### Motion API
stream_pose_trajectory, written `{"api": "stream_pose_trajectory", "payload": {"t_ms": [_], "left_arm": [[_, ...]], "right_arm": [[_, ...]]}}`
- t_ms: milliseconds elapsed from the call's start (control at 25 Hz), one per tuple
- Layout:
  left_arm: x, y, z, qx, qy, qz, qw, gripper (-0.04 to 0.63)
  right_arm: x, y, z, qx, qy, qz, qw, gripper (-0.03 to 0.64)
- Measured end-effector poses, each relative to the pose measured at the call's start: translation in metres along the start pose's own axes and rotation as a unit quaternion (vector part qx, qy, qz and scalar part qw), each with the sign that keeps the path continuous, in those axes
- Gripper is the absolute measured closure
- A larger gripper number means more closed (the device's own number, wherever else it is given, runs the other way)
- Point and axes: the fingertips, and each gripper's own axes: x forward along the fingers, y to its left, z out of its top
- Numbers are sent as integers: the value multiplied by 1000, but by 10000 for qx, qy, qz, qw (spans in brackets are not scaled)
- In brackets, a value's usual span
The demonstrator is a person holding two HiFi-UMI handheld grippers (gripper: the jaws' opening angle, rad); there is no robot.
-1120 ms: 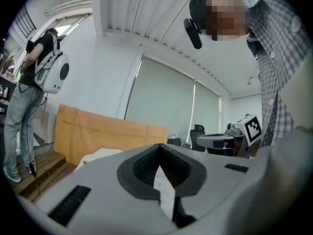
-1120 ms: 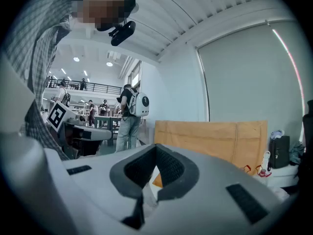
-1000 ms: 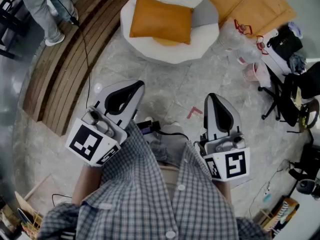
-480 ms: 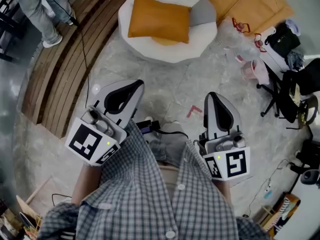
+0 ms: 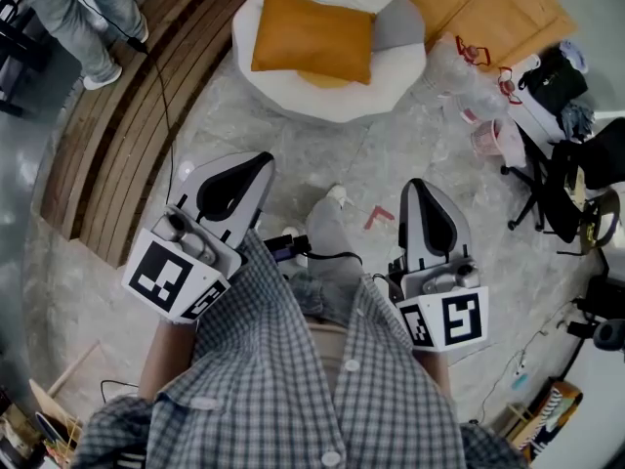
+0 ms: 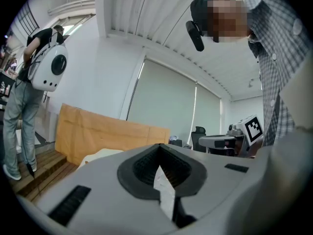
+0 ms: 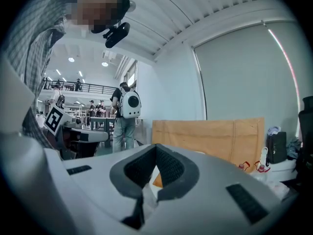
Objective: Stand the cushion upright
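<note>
An orange cushion (image 5: 313, 37) lies flat on a round white seat (image 5: 391, 81) at the top of the head view, with a grey cushion (image 5: 397, 24) behind it. My left gripper (image 5: 256, 164) and right gripper (image 5: 415, 191) are held near my body, well short of the seat, both shut with nothing between the jaws. In the right gripper view a sliver of the orange cushion (image 7: 156, 180) shows through the jaw gap of the shut right gripper (image 7: 155, 153). The left gripper (image 6: 159, 153) looks level toward the white seat (image 6: 100, 155).
A stepped wooden platform (image 5: 117, 135) runs along the left, with a person (image 5: 83, 13) standing on it. Brown cardboard (image 5: 498, 13) lies behind the seat. Clear bottles (image 5: 469, 62), a bag (image 5: 557, 81) and office chairs (image 5: 566, 184) crowd the right. My shoe (image 5: 335, 195) steps forward on the stone floor.
My leg and shoe have swung forward between the two grippers. The left gripper drifted slightly left; the right one has kept still.
</note>
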Motion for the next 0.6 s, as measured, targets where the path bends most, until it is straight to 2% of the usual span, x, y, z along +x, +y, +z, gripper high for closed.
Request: {"api": "stream_pose_trajectory", "payload": {"t_ms": [320,600], "left_arm": [[19,20,0,-43,30,239,9997,588],[68,41,6,-87,29,354,9993,588]], "right_arm": [[35,-21,-2,68,18,165,9998,611],[80,-47,1,-33,114,483,9988,611]]}}
